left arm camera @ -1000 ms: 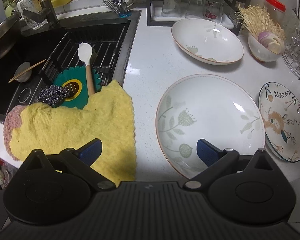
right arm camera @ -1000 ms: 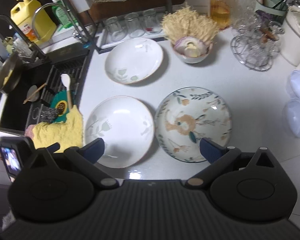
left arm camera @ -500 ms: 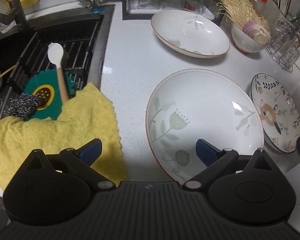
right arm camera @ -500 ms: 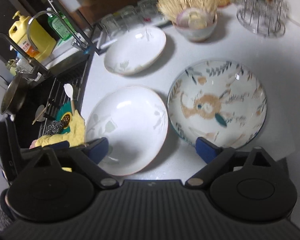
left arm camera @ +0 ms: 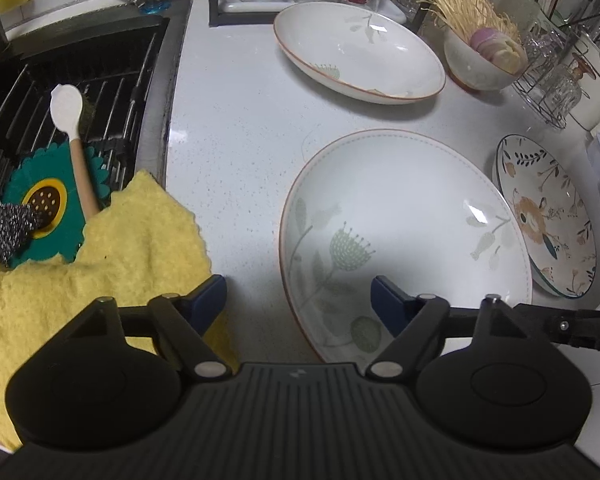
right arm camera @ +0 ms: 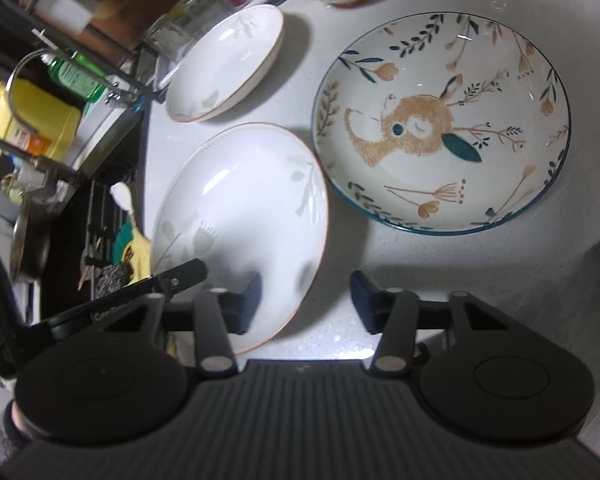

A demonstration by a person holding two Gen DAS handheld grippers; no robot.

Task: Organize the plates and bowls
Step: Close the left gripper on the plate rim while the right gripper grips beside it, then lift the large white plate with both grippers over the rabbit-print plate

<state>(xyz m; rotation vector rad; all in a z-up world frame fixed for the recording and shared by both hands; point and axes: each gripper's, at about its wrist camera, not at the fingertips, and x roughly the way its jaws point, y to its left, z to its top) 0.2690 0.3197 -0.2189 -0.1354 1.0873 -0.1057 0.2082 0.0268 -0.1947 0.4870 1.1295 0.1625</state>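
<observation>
Three plates lie on the white counter (left arm camera: pixel 228 128). The near white plate (left arm camera: pixel 404 232) (right arm camera: pixel 240 216) has a pale green flower print. A second white plate (left arm camera: pixel 360 56) (right arm camera: pixel 228 64) lies behind it, and a fox-pattern plate (left arm camera: pixel 544 216) (right arm camera: pixel 440 120) to its right. My left gripper (left arm camera: pixel 298 300) straddles the near plate's left rim, jaws closing, pads not touching it. My right gripper (right arm camera: pixel 306 300) straddles the same plate's right rim, jaws closing, with gaps still showing at both pads.
A dark sink (left arm camera: pixel 80 60) at the left holds a teal strainer (left arm camera: pixel 48 200) and a white spatula (left arm camera: pixel 70 120). A yellow cloth (left arm camera: pixel 100 264) drapes over its edge. A bowl of mushrooms (left arm camera: pixel 480 64) and a wire rack of glassware (left arm camera: pixel 556 80) stand at the back right.
Both grippers have come down close to the near white plate and their jaws have narrowed around its rims. The right wrist view has rolled, tilting the scene.
</observation>
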